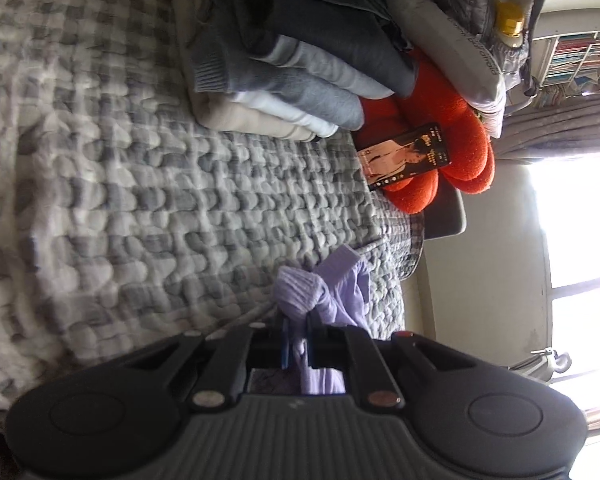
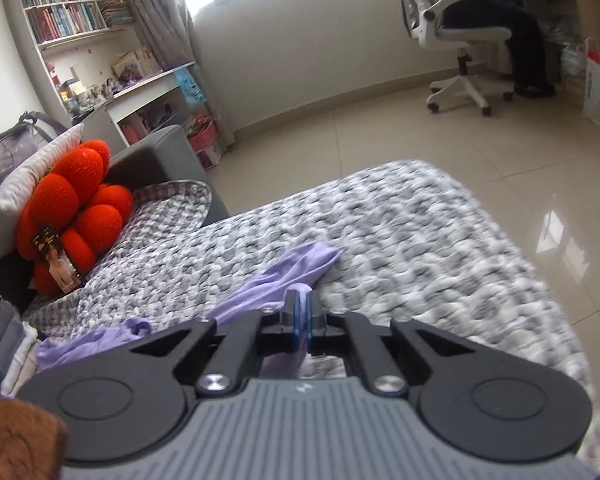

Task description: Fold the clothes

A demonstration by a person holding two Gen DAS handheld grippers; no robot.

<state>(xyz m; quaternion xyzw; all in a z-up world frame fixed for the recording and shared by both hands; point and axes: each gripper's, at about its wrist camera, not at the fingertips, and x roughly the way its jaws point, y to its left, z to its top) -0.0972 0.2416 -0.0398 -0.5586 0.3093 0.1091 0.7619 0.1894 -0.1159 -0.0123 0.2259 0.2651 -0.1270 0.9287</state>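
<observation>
A lilac garment [image 1: 320, 292] is bunched at the tip of my left gripper [image 1: 298, 326], which is shut on its ribbed edge; more lilac cloth hangs down between the fingers. In the right wrist view the same lilac garment [image 2: 284, 276] stretches across the grey-and-white checked bedspread [image 2: 400, 240], and my right gripper [image 2: 302, 306] is shut on a fold of it. A stack of folded clothes [image 1: 284, 76] in grey, blue and cream lies on the bedspread [image 1: 120, 184] beyond the left gripper.
A red plush cushion [image 2: 76, 216] with a card tag leans on a grey pillow [image 2: 24, 176]. Beyond the bed edge are tiled floor [image 2: 440, 136], a bookshelf [image 2: 68, 12], and a person seated on a white office chair [image 2: 460, 40].
</observation>
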